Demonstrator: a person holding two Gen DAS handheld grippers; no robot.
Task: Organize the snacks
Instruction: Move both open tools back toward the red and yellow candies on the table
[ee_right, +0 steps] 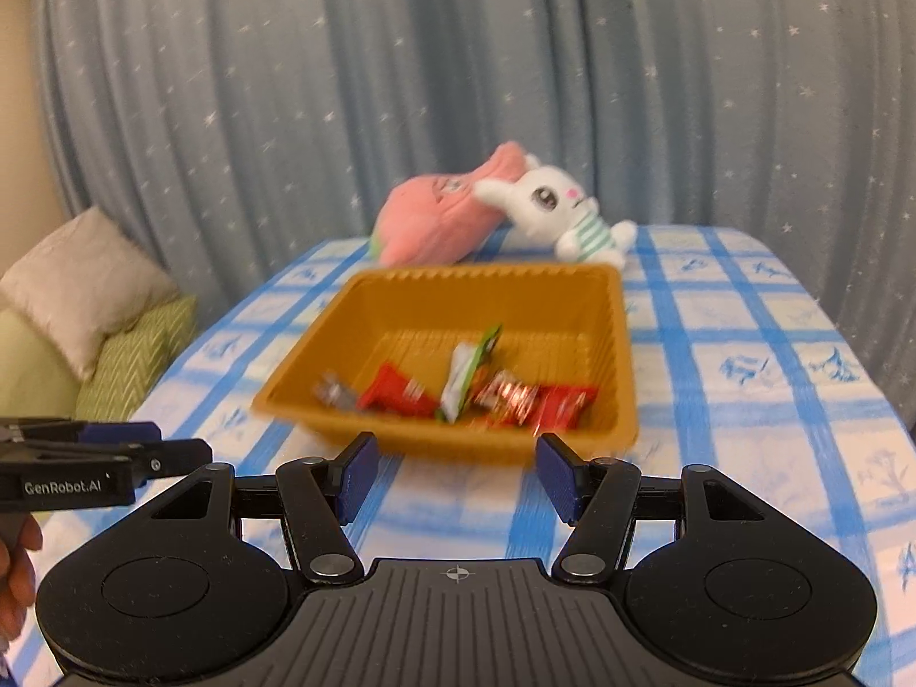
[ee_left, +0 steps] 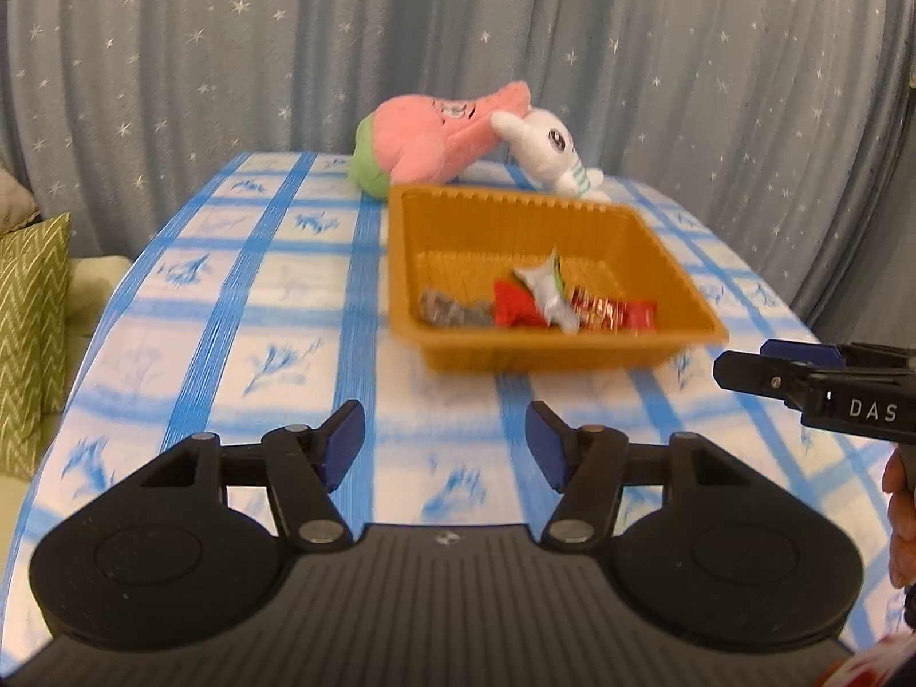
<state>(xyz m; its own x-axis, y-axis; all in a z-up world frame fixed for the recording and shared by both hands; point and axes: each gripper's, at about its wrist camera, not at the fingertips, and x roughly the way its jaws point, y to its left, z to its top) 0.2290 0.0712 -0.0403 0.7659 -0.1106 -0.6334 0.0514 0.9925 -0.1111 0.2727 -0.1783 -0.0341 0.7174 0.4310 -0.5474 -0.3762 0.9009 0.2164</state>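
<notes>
Five wrapped snacks [ee_right: 458, 395] sit bunched at the near end of one orange tray [ee_left: 658, 240], gathered there, I'd say, to keep the checked tablecloth [ee_left: 257, 297] bare. Left gripper [ee_left: 445, 441] and right gripper [ee_right: 456, 475] both hang short of the tray, jaws parted, nothing between them. Two plush toys, one pink [ee_left: 423, 137], one white [ee_left: 549, 154], lean together behind it, out of the way

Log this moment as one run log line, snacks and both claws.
snacks: all in orange tray | left claw: open, empty | right claw: open, empty | table: no loose snacks visible
</notes>
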